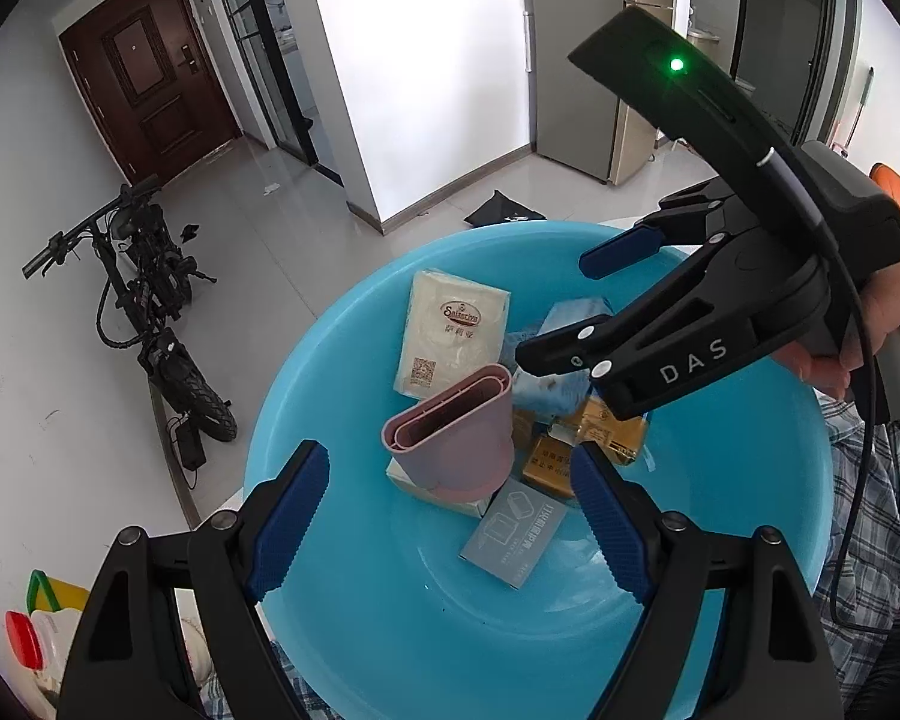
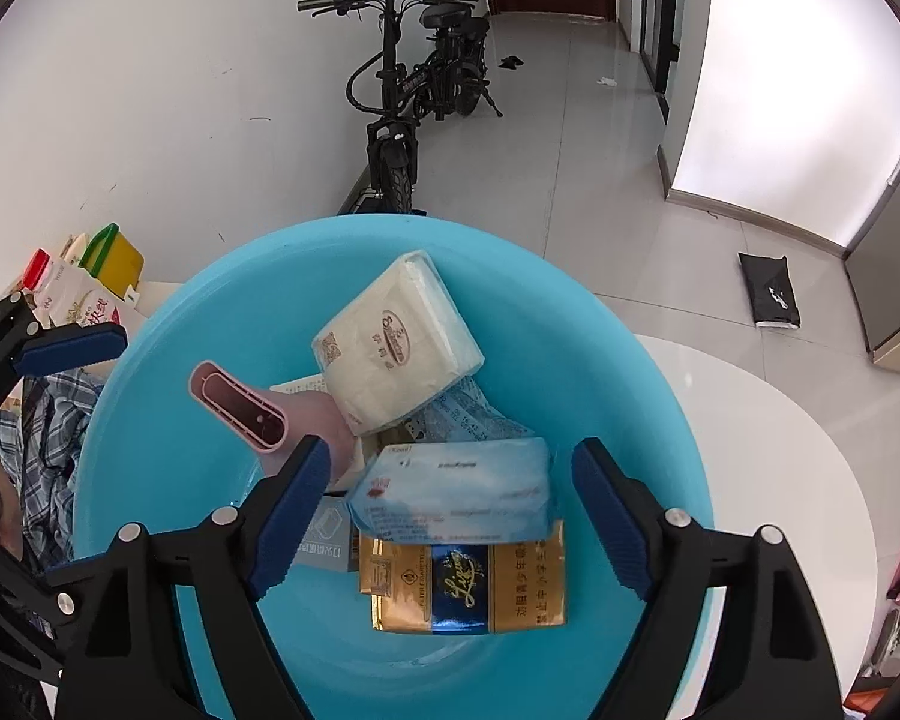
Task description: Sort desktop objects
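A round blue basin [image 1: 306, 408] [image 2: 150, 420] holds the sorted items. In it lie a white tissue pack [image 1: 450, 330] [image 2: 396, 342], a pink slotted holder [image 1: 456, 432] [image 2: 240, 408], a light blue tissue pack [image 2: 456, 492] [image 1: 561, 390], a gold cigarette box [image 2: 468, 594] [image 1: 594, 426] and a small grey-blue box [image 1: 513, 531]. My left gripper [image 1: 450, 516] hangs open above the pink holder and the grey-blue box, touching neither. My right gripper [image 2: 450, 516] [image 1: 555, 307] is open too; the light blue pack lies between its fingers, with a gap at each pad.
The basin stands on a white round table [image 2: 768, 450]. Bottles and a yellow container [image 2: 114, 264] sit at the table's far left beside plaid cloth [image 2: 54, 438]. A black electric bike [image 2: 414, 90] leans at the wall. A person's hand [image 1: 888, 312] holds the right gripper.
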`<state>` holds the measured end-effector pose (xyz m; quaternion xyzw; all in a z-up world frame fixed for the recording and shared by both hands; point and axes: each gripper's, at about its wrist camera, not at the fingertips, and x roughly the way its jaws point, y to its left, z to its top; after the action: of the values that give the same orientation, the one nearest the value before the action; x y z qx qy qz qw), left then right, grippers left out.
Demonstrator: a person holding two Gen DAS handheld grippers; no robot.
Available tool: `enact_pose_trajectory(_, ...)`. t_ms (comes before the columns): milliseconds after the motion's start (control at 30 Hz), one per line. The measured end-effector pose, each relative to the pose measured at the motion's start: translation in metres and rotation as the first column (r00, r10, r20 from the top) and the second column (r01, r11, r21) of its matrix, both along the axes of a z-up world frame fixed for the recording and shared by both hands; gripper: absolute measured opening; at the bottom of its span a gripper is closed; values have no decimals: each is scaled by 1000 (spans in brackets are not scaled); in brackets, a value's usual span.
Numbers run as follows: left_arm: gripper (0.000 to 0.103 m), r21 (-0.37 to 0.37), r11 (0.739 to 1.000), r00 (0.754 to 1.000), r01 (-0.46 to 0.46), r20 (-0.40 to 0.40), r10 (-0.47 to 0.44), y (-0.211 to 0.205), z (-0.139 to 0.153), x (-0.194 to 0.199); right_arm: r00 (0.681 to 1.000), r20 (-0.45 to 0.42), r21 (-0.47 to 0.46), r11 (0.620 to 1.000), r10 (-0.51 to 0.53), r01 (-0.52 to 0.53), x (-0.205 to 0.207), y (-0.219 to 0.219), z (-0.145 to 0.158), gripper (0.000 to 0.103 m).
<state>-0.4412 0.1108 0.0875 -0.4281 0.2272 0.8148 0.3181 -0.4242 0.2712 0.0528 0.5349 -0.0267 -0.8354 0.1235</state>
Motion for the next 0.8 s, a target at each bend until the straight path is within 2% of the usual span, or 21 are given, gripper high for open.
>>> enact_pose_trajectory(400,85,33,999,1000,-28,-10,28,-26,21,33,999,-29,10,1000,14,-14,35,-5,26,83)
enact_pose_trajectory(800,85,24,997,998,-69,-8,70,-47,18,72,998,-19,25,998,66,-65,69,-19,29,83)
